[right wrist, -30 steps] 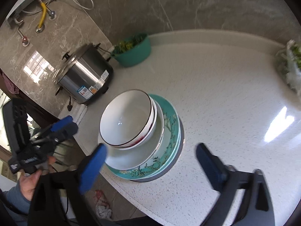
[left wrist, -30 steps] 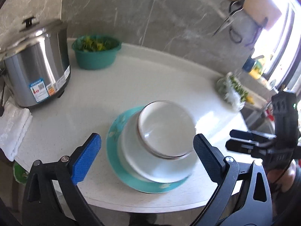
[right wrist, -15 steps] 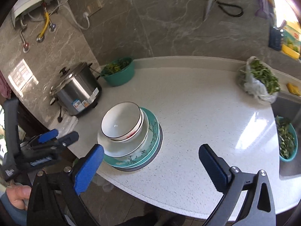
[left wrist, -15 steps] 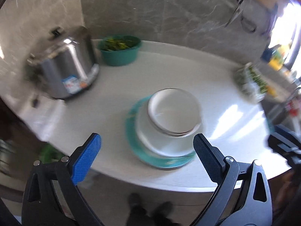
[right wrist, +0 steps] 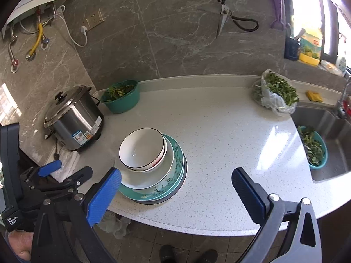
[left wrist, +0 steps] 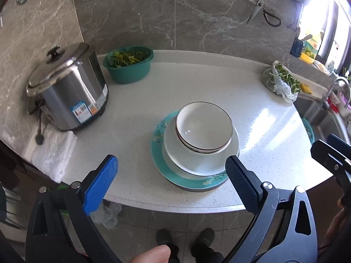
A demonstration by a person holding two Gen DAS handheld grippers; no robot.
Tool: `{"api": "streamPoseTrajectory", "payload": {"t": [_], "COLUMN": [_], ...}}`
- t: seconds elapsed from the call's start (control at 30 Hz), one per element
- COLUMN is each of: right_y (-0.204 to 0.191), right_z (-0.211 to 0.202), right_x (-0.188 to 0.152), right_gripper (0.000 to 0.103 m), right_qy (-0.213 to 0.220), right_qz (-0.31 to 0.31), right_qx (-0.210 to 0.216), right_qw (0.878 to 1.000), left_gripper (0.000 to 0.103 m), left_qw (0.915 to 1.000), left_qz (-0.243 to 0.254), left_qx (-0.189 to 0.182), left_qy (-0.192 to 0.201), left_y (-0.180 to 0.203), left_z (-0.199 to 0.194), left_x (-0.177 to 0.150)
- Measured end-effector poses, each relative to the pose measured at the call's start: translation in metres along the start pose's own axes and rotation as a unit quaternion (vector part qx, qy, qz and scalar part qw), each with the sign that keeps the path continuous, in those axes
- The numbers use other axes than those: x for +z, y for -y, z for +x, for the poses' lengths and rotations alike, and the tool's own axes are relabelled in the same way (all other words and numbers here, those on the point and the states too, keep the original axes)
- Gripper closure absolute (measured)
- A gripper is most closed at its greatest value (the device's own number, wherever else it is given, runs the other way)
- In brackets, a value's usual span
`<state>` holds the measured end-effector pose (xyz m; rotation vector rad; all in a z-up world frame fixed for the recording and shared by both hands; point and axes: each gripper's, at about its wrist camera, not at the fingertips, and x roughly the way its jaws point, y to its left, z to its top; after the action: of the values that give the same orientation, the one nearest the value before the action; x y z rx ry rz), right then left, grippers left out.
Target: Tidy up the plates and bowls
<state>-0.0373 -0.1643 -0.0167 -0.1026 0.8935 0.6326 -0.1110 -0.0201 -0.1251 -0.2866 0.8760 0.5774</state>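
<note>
1. The left gripper (left wrist: 171,184) is spread wide, its jaws holding nothing.
2. The right gripper (right wrist: 175,190) is likewise wide open and empty.
3. Nested bowls (left wrist: 204,128) sit on stacked plates (left wrist: 158,153) at frame centre, near the counter (left wrist: 197,87) edge.
4. A cooker (left wrist: 68,89) stands at left, a green basin (left wrist: 129,65) behind it.

Speckled white counter (left wrist: 210,87) bearing stacked dishes (left wrist: 198,151)

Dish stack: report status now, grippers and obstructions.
Left gripper open, empty. Right gripper open, empty. Bowls nested on plates, one stack on counter. Nothing blocking it.
</note>
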Motion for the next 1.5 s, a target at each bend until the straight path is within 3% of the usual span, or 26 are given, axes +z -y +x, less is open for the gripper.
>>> {"api": "streamPoseTrajectory", "payload": {"t": [0.33,1.5], "right_y": [-0.007,-0.006], "right_z": [-0.008,0.0], "right_x": [-0.006,-0.006], "right_gripper": [0.0,0.0], "right_qy": [-0.007,-0.039], "right_qz": [0.022,0.027], "right_qx": [-0.041,-0.05], "right_qw": [0.999,0.998], "left_gripper": [0.003,0.003], "left_qw": [0.9999,0.9998], "left_qz": [0.004,0.002], "left_qx": [-0.016,-0.019], "left_qy": [-0.002,0.003], "left_y": [-0.013,-0.012], "left_z": [-0.007,-0.015], "left_x": [0.007,0.011]}}
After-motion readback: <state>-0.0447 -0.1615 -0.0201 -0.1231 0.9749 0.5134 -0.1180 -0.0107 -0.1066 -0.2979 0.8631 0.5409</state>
